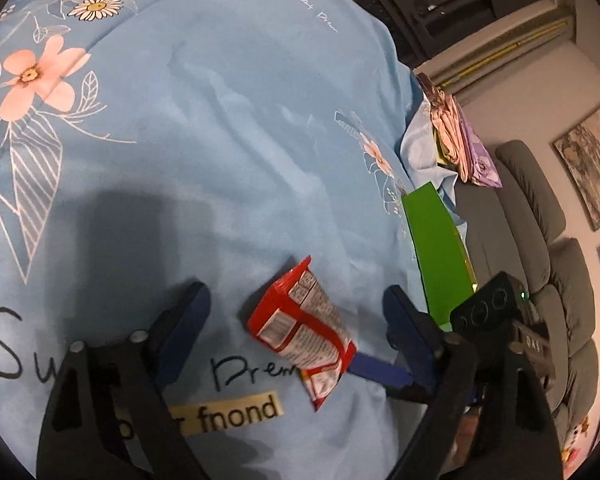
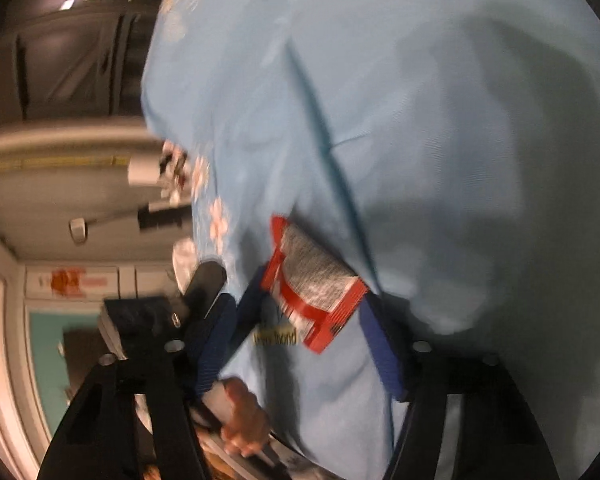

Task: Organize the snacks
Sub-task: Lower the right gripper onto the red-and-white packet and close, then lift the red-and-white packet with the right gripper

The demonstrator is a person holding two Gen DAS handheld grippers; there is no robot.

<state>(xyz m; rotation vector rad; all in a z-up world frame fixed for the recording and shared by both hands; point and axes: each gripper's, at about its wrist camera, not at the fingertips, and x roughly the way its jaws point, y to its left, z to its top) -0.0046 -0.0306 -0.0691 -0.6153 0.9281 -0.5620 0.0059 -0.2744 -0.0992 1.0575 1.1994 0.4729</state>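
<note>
Red foil snack packet [image 1: 302, 330] lies on light-blue floral cloth [image 1: 228, 128] | left gripper [image 1: 296, 312] straddles it, unclamped | right gripper [image 2: 300, 312] likewise (blurred) | close squarely mid-packet.

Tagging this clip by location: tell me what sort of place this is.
Probably a living room at home: a grey padded sofa beside a surface draped in a light blue floral cloth, and framed pictures on the wall. A red snack packet lies on the cloth.
</note>
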